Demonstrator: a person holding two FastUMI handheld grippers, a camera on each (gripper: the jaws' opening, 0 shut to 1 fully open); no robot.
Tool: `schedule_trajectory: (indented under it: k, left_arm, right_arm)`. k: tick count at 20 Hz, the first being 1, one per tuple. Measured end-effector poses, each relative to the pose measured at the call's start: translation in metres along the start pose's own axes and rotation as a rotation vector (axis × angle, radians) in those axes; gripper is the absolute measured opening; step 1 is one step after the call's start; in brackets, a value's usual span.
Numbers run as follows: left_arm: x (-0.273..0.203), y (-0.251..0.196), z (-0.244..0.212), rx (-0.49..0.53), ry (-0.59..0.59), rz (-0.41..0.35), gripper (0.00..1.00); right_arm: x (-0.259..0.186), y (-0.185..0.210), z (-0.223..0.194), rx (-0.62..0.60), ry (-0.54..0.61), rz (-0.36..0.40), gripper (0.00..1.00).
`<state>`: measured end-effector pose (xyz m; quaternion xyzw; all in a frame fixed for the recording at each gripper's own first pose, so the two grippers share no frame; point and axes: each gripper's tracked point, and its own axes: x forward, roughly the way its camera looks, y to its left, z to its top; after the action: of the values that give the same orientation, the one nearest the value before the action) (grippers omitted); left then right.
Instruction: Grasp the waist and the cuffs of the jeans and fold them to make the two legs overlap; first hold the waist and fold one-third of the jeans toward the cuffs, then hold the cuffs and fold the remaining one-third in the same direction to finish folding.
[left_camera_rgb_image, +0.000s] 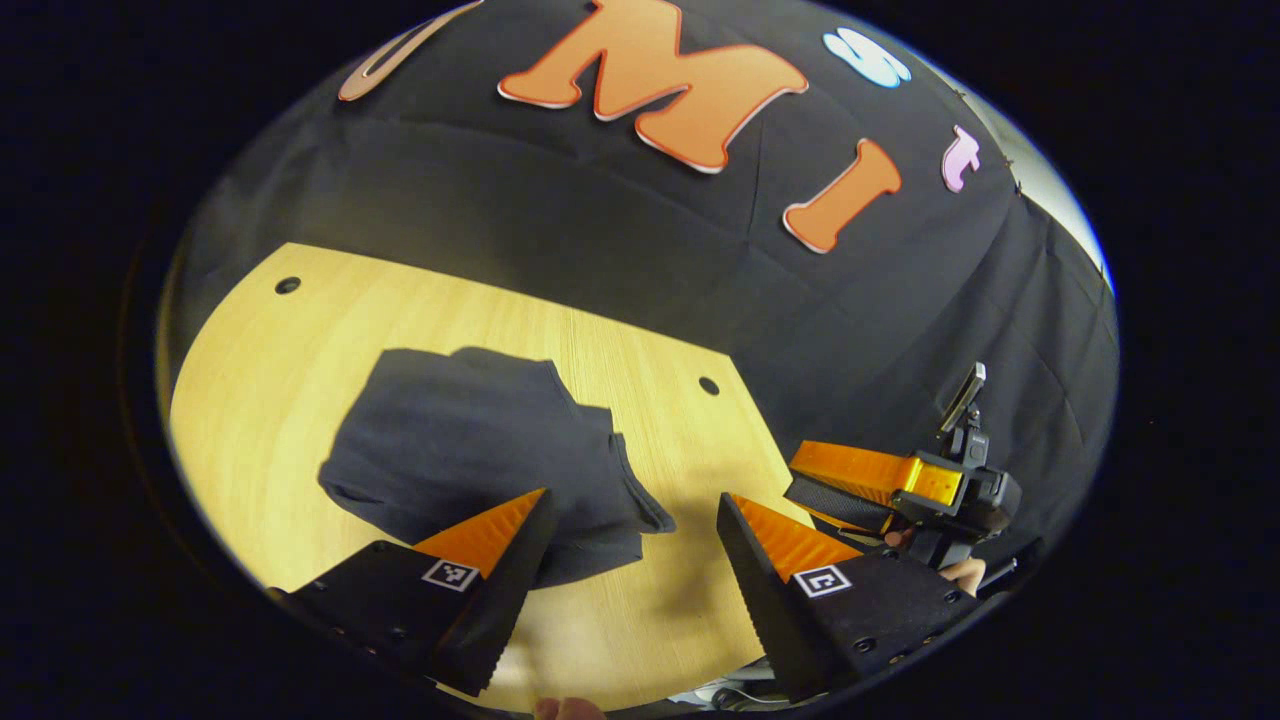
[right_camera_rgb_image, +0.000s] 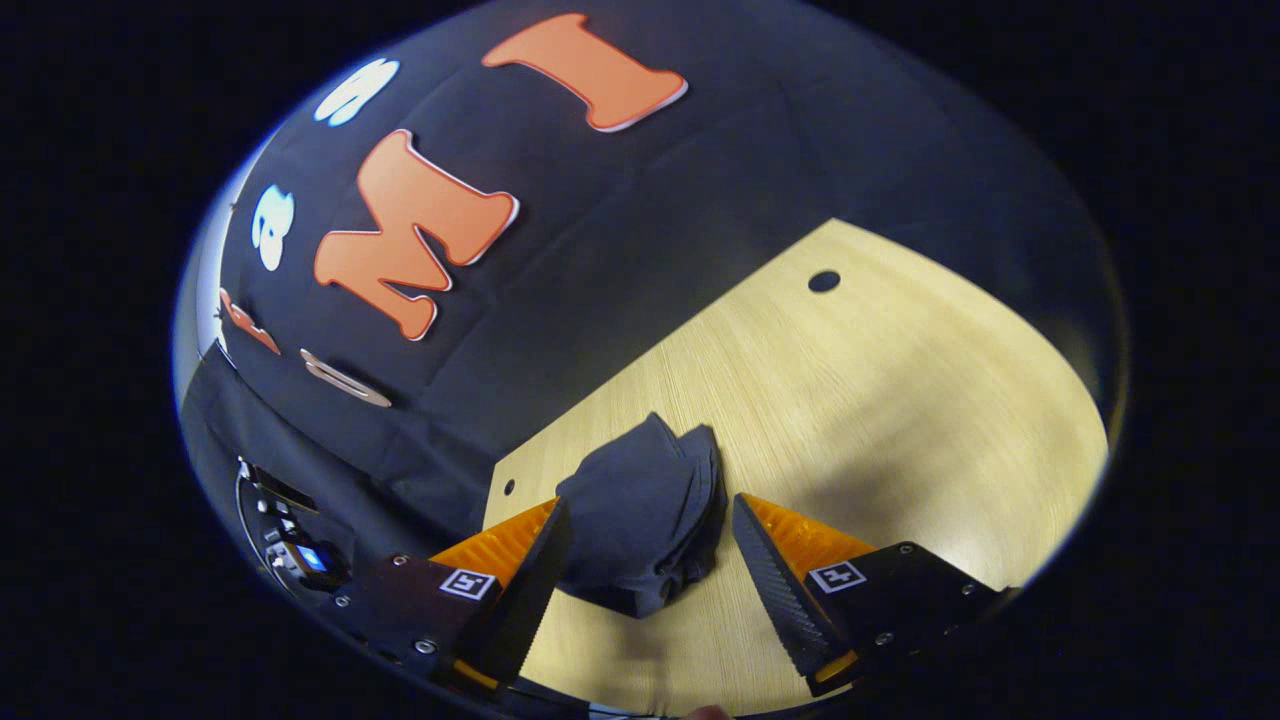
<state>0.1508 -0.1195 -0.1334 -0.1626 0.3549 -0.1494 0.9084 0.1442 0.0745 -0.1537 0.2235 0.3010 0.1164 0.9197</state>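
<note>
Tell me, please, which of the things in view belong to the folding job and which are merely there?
Belonging to the job:
- jeans, lying folded in a compact bundle
- left gripper, open
- right gripper, open

Merely there:
- wooden table
- holes in the tabletop
- booth wall

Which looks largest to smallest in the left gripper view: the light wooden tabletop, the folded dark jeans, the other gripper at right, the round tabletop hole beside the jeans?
1. Light wooden tabletop
2. Folded dark jeans
3. Other gripper at right, though its distance from the camera makes its true size unsure
4. Round tabletop hole
</note>
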Motion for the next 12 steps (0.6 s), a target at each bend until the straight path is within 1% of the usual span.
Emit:
schedule_trajectory:
  k: [2, 3, 4, 6, 9, 12]
  left_arm:
    - [-0.023, 0.015, 0.025, 0.042, -0.06, 0.013, 0.98]
    - [-0.033, 0.023, 0.037, 0.053, -0.086, 0.014, 0.94]
    - [-0.04, 0.029, 0.045, 0.044, -0.104, 0.01, 0.98]
    - [-0.062, 0.045, 0.07, 0.033, -0.168, 0.039, 0.98]
    - [-0.093, 0.062, 0.101, 0.06, -0.256, 0.047, 0.98]
    - [-0.108, 0.09, 0.124, 0.084, -0.327, 0.11, 0.98]
  right_arm:
    - [-0.007, 0.02, 0.012, -0.064, -0.063, -0.018, 0.98]
    - [-0.009, 0.031, 0.016, -0.094, -0.09, -0.023, 0.98]
    - [-0.017, 0.04, 0.021, -0.13, -0.118, -0.026, 0.98]
    - [-0.026, 0.057, 0.027, -0.213, -0.165, -0.043, 0.98]
    - [-0.031, 0.079, 0.029, -0.331, -0.217, -0.068, 0.98]
    - [-0.033, 0.09, 0.02, -0.382, -0.236, -0.069, 0.98]
